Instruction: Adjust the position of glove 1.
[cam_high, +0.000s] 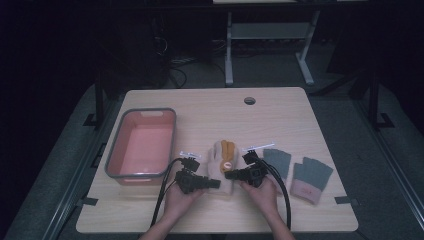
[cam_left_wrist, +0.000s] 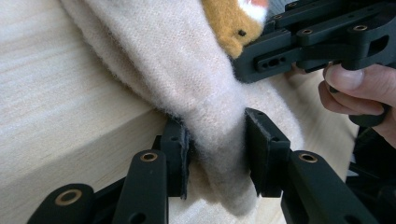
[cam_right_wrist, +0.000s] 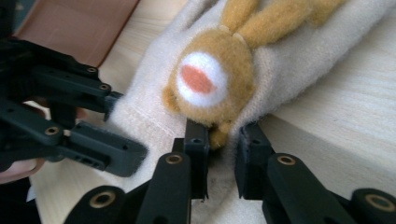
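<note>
A cream knitted mitten (cam_high: 222, 159) with an orange plush bunny (cam_right_wrist: 210, 79) on it lies at the table's front middle. My left gripper (cam_high: 216, 183) comes at its cuff end from the left. In the left gripper view, a fold of the mitten (cam_left_wrist: 177, 70) is pinched between the jaws of the left gripper (cam_left_wrist: 217, 149). My right gripper (cam_high: 229, 175) comes from the right. In its own view the right gripper (cam_right_wrist: 223, 144) is shut on the cream fabric just under the bunny. The left gripper (cam_right_wrist: 126, 128) sits close by.
A pink bin with a grey rim (cam_high: 112, 155) stands at the table's left. One grey fingerless glove (cam_high: 277, 161) lies just right of the mitten and another with a pink cuff (cam_high: 311, 177) lies farther right. A cable hole (cam_high: 249, 100) is near the far edge.
</note>
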